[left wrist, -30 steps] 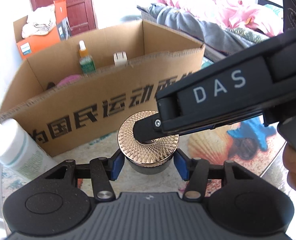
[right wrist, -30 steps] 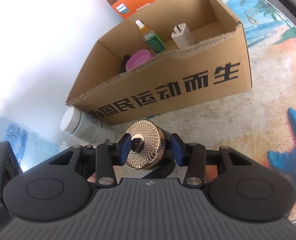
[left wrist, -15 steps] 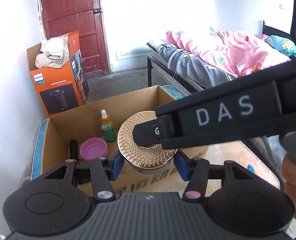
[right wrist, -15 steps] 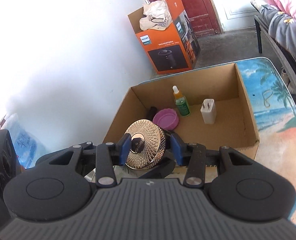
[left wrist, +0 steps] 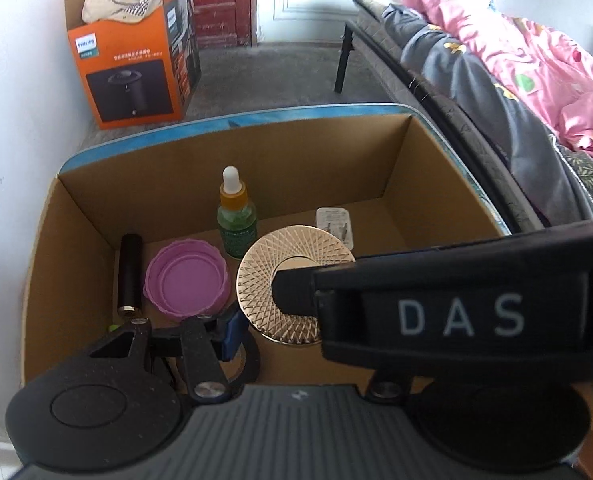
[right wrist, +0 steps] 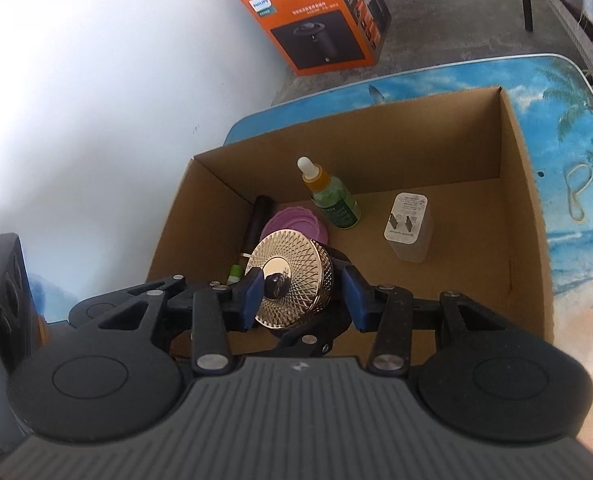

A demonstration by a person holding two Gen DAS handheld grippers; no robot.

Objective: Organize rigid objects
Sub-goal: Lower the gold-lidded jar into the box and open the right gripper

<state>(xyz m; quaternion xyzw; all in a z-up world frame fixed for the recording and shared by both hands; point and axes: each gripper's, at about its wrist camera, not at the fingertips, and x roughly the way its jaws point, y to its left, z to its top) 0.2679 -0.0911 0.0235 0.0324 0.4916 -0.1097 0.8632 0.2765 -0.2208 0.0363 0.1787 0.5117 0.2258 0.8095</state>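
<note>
both grippers, left (left wrist: 280, 320) and right (right wrist: 302, 296), partly closed, clamping gold-lid jar (right wrist: 290, 280) over cardboard box (right wrist: 528, 240)

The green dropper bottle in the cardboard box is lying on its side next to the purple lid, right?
Not quite. The green dropper bottle is standing upright, its white dropper tip pointing up, not lying down. The rest holds: it is inside the cardboard box, next to the purple lid. The right wrist view shows this most clearly, and the left wrist view agrees.

Glossy gold lid (right wrist: 292, 280) (matt cardboard box (right wrist: 528, 216))
</note>
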